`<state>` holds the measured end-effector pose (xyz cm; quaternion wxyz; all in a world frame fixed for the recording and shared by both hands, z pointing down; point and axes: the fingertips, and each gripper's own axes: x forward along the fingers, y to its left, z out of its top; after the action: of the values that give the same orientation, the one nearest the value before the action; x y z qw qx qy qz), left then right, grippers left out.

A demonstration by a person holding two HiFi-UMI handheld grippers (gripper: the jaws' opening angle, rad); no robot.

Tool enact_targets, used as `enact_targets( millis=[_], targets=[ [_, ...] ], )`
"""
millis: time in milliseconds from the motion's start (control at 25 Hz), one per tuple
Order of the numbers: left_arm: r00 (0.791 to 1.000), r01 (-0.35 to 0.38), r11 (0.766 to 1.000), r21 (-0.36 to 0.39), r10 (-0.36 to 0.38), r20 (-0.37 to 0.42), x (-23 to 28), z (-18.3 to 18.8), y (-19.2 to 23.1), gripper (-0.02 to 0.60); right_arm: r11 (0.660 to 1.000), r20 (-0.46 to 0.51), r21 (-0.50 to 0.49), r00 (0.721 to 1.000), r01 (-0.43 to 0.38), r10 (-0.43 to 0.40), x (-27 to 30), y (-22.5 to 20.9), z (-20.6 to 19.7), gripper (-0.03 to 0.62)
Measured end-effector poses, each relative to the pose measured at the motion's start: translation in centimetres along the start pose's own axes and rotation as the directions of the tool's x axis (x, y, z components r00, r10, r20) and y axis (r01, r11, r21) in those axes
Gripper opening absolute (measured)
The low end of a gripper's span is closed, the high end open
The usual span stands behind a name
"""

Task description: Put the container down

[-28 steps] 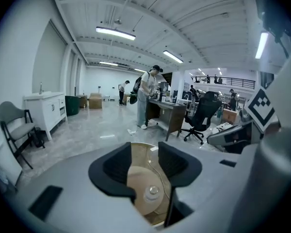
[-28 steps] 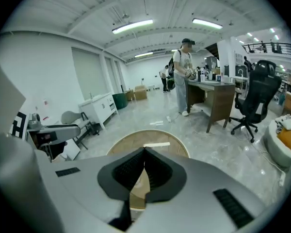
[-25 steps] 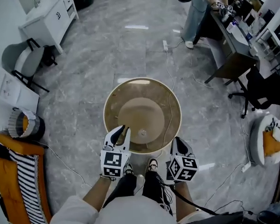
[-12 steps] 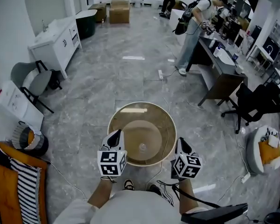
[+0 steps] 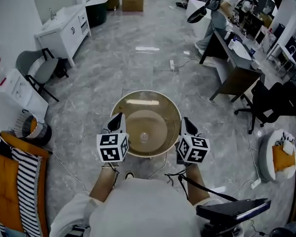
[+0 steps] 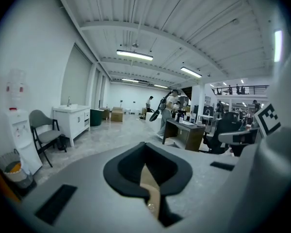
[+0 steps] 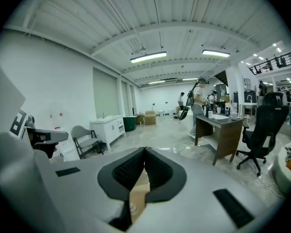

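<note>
Head view, container (image 5: 145,125): a round tan basin, mouth up, in front of the person and above the grey floor (image 5: 138,68).
Head view, left gripper (image 5: 118,120): at the container's left rim, its marker cube towards the person.
Head view, right gripper (image 5: 187,126): at the container's right rim, opposite the left gripper.
Head view, surroundings: a white cabinet (image 5: 64,26) and a grey chair (image 5: 37,70) well left of the container; a desk (image 5: 237,58) and a black office chair (image 5: 274,100) well to its right.
Left gripper view, jaws: clenched on a thin tan strip of the container's rim (image 6: 150,186), which runs down between the pads.
Left gripper view, background: white cabinet and grey chair to the left beyond the rim, desk to the right.
Right gripper view, jaws: clamped on the rim (image 7: 138,193), tan wall showing below the ribbed pads.
Right gripper view, background: desk and office chair to the right beyond the rim.
</note>
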<state>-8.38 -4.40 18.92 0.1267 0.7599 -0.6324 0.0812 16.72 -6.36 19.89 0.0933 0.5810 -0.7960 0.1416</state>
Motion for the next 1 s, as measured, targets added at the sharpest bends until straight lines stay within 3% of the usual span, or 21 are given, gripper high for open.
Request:
enact_targets(
  millis=[400,1000],
  targets=[
    [1.0,-0.005,1.0,0.019,0.005,-0.015,-0.2,-0.4,-2.6,0.008,0.999,-0.026,-0.04,1.0,-0.012,0.011,-0.9,-1.2,-0.4,0.023],
    [1.0,-0.002,1.0,0.027,0.002,-0.015,-1.2,-0.4,-1.4,0.008,0.999,-0.023,-0.047,1.0,-0.022,0.021,-1.2,0.9,-0.4,0.023]
  ],
)
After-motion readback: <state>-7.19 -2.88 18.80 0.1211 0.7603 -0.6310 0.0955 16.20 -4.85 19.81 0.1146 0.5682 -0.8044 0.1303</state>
